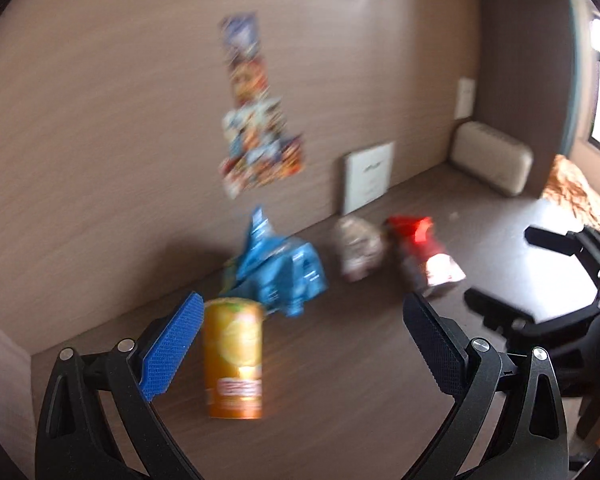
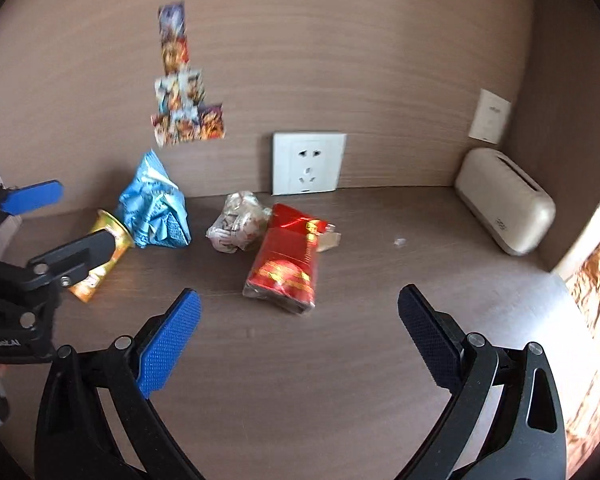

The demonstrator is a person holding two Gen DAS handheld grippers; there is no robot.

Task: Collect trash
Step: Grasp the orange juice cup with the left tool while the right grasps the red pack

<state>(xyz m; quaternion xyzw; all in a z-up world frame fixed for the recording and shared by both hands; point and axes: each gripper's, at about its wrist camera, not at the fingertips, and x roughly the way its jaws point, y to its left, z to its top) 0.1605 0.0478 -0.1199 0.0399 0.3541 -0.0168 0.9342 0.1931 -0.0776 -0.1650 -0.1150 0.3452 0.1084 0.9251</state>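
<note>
Right wrist view shows a dark wood tabletop (image 2: 380, 264) against a brown wall (image 2: 340, 60) with a socket (image 2: 308, 162) and stickers (image 2: 182, 92). Trash lies near the wall: can (image 2: 100, 264), blue bag (image 2: 156, 208), clear wad (image 2: 238, 222), red pack (image 2: 288, 260). Both tools, left (image 1: 300, 344) and right (image 2: 300, 340), gape empty.

The view was blurred. The left gripper (image 1: 300, 344) hung spread wide above the tabletop (image 1: 340, 380), an orange can (image 1: 233, 356) just beside its blue finger. Behind the can lay a blue wrapper (image 1: 278, 270), a pale crumpled wrapper (image 1: 358, 254) and a red packet (image 1: 426, 254). The right gripper (image 1: 512, 268) stood open at the right edge
</note>
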